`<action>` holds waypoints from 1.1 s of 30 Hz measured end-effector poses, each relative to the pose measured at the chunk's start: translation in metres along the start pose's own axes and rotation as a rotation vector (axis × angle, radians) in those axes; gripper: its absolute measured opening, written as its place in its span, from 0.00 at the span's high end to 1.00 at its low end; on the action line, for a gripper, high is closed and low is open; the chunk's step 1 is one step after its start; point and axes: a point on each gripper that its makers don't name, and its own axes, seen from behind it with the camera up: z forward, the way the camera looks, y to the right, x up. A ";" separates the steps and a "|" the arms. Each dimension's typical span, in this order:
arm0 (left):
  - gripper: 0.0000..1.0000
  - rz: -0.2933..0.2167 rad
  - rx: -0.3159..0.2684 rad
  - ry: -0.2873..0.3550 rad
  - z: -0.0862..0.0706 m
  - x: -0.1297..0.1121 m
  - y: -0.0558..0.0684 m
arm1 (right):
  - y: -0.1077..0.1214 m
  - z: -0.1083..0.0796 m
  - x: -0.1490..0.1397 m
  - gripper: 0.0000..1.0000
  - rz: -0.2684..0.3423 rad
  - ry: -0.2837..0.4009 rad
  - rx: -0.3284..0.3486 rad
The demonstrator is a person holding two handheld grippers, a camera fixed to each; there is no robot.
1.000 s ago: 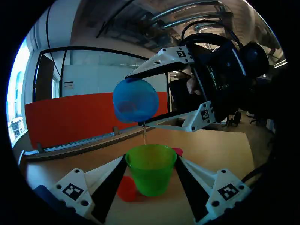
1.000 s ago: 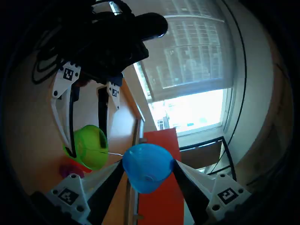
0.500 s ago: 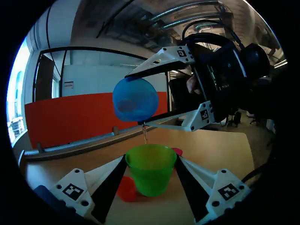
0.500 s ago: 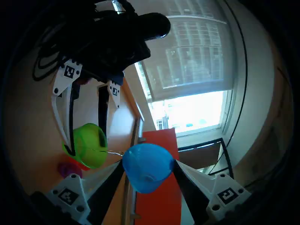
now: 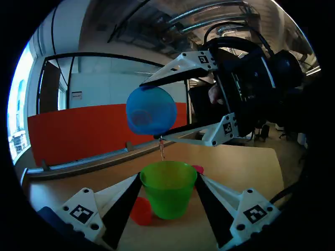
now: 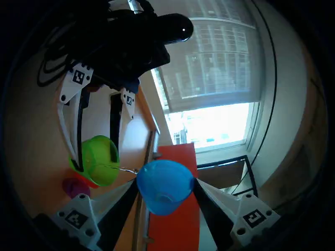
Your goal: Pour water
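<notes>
Pouring: the right gripper point(image 6: 165, 183) clamps the blue plastic cup point(image 5: 150, 111), judged light, thin-walled and easily crushed, at mid-wall, tipped above the green plastic cup point(image 5: 168, 194) that the left gripper point(image 5: 167, 178) pinches by its sides on the wooden table point(image 5: 238, 165), with a thin water trickle point(image 5: 161, 149) between.

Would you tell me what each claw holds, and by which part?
The left claw grips the green cup by its side walls; the right claw grips the tilted blue cup likewise.

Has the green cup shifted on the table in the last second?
No. In the left gripper view the green cup sits exactly where it did, beside the red cup on the wooden table.
</notes>
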 end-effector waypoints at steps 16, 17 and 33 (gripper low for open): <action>0.11 0.004 0.000 0.001 0.000 0.000 0.001 | 0.004 -0.001 -0.002 0.06 -0.019 -0.005 -0.010; 0.11 0.004 0.000 0.001 0.000 0.000 0.001 | 0.004 -0.001 -0.002 0.07 -0.020 -0.005 -0.011; 0.11 0.004 0.002 0.006 -0.001 0.000 0.001 | 0.005 -0.001 0.003 0.06 -0.033 -0.006 -0.020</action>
